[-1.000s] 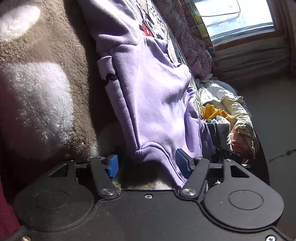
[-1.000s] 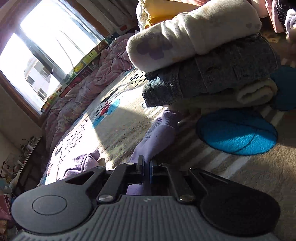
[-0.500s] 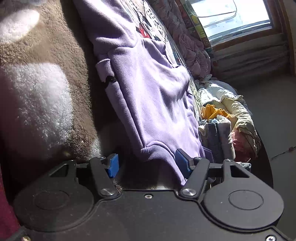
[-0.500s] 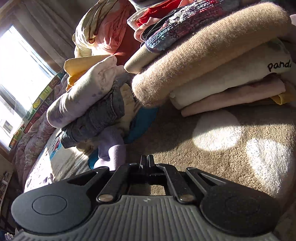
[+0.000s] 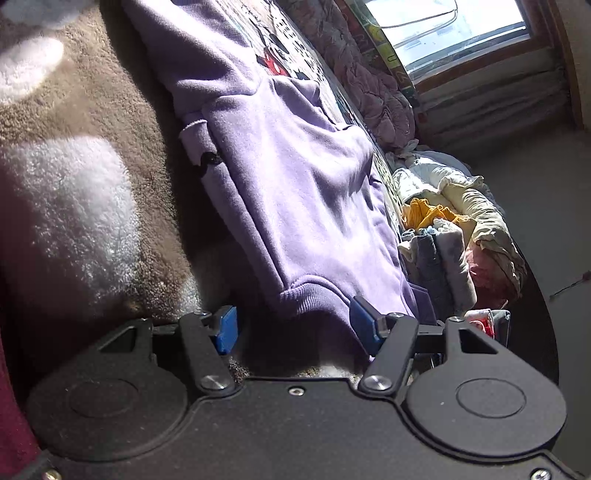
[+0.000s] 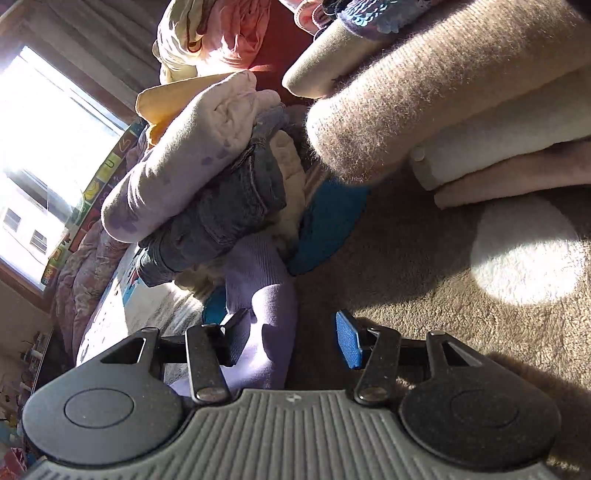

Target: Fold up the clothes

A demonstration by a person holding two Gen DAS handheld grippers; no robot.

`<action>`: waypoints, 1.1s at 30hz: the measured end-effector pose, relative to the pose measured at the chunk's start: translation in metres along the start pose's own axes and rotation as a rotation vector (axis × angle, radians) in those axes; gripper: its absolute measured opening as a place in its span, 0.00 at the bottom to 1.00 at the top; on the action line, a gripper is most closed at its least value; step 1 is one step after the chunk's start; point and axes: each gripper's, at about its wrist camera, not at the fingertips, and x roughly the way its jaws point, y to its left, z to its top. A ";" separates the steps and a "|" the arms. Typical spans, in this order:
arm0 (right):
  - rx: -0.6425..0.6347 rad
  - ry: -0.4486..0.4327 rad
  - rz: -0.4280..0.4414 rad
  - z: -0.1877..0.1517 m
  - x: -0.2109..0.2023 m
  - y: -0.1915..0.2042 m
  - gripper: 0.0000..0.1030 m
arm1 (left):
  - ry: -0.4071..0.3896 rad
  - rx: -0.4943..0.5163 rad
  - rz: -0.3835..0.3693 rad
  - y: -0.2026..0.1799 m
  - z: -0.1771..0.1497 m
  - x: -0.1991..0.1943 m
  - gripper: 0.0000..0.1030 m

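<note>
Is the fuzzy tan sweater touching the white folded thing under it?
Touching. The right wrist view shows the tan sweater lying right on the white folded garment, with no gap.

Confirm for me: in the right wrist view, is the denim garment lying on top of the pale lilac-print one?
No, the denim garment sits underneath the pale lilac-print garment in that stack.

A home bedroom, going by the soft furnishings. Brown fleece blanket point(image 5: 110, 122) with pale blotches spread underfoot, cartoon-print sheet point(image 5: 295, 55) beyond it, rumpled mauve quilt point(image 5: 373, 85) bunched under a sunlit window point(image 5: 458, 29) with a wooden frame. Folded clothes stacked in piles point(image 6: 461, 96) on the blanket; more heaped loosely point(image 5: 461, 229) at the bed's edge. Purple sweatshirt point(image 5: 303, 192) laid flat on the bedding. Curtain point(image 6: 92, 33) beside the window, cluttered shelf point(image 6: 33, 350) against the far wall.
</note>
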 end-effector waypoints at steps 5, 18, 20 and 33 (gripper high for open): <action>0.004 -0.072 0.087 0.002 0.010 0.014 0.10 | -0.009 0.025 0.011 -0.003 -0.001 0.003 0.62; 0.136 -0.285 -0.063 -0.029 -0.044 -0.048 0.33 | -0.013 0.027 0.007 -0.001 -0.001 0.004 0.62; 0.078 -0.298 -0.057 -0.032 -0.053 -0.038 0.40 | -0.013 0.027 0.006 -0.001 -0.001 0.004 0.62; -0.888 0.130 0.115 -0.173 -0.052 0.097 0.36 | -0.014 0.035 0.003 0.000 0.000 0.003 0.62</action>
